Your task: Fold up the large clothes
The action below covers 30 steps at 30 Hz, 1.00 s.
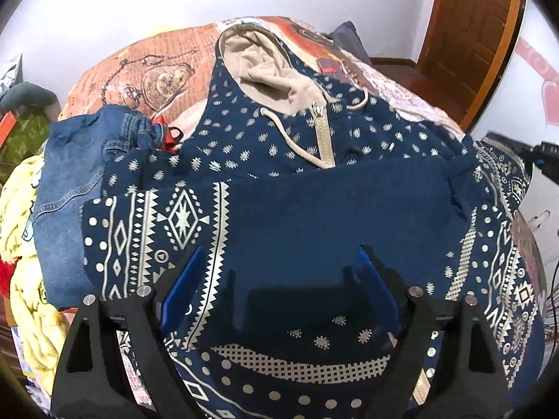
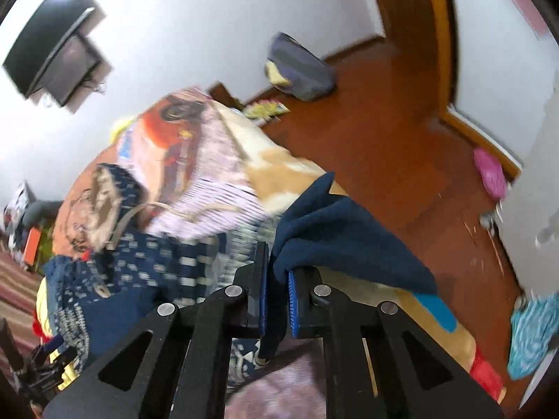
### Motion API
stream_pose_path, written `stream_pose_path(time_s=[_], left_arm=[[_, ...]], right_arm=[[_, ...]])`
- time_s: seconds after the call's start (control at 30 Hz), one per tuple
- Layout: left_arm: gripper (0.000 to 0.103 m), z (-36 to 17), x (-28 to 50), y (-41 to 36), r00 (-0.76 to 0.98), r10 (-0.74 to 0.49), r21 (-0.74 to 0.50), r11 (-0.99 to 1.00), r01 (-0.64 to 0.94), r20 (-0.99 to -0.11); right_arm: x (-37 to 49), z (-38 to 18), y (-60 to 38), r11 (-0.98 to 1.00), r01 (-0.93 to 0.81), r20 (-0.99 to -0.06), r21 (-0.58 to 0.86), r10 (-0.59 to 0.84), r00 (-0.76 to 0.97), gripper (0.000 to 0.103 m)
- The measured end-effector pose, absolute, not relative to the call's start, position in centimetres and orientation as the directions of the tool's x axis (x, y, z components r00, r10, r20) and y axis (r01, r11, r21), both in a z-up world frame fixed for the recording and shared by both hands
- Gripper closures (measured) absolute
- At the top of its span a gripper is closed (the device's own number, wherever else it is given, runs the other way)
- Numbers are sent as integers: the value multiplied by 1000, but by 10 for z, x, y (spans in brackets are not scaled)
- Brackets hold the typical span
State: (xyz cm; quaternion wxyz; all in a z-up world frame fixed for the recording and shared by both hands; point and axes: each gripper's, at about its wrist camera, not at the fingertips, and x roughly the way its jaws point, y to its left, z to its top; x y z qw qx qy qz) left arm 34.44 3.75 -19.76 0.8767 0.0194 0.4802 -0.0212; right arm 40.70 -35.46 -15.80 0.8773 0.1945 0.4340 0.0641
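A navy hoodie [image 1: 314, 139] with cream geometric print, a beige-lined hood and a zip lies spread on the bed. Its left sleeve is folded across the chest. My left gripper [image 1: 279, 262] is open just above the hoodie's lower front, with nothing between its blue pads. My right gripper [image 2: 276, 269] is shut on a navy fold of the hoodie [image 2: 335, 230] and holds it up at the bed's right edge. The right wrist view is blurred. The right gripper also shows at the right edge of the left wrist view [image 1: 545, 153].
The bed has an orange printed blanket [image 1: 167, 66]. Blue jeans [image 1: 80, 160] and a yellow garment [image 1: 24, 244] lie heaped to the left of the hoodie. A wooden floor [image 2: 401, 132], a door [image 1: 468, 35] and scattered items are to the right.
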Motion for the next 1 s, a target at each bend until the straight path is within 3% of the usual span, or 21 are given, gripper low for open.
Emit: stream_pose_path(time_s=[0.23, 0.47, 0.67, 0.93, 1.0], left_arm=[[16, -175, 326, 45, 581, -26, 9, 998, 57, -814], [16, -164, 310, 58, 603, -25, 2, 999, 44, -797], [16, -166, 299, 71, 597, -30, -18, 999, 27, -802], [16, -184, 294, 77, 557, -39, -35, 999, 19, -829], [16, -187, 294, 76, 551, -42, -36, 999, 21, -833]], right_arm=[[395, -99, -296, 918, -139, -654, 371, 365, 663, 95], [382, -78, -226, 868, -312, -627, 386, 495, 602, 95], [381, -119, -166, 846, -382, -715, 372, 523, 464, 95], [374, -200, -137, 878, -364, -865, 310, 420, 275, 91], [372, -206, -140, 882, -342, -880, 325, 414, 233, 78]])
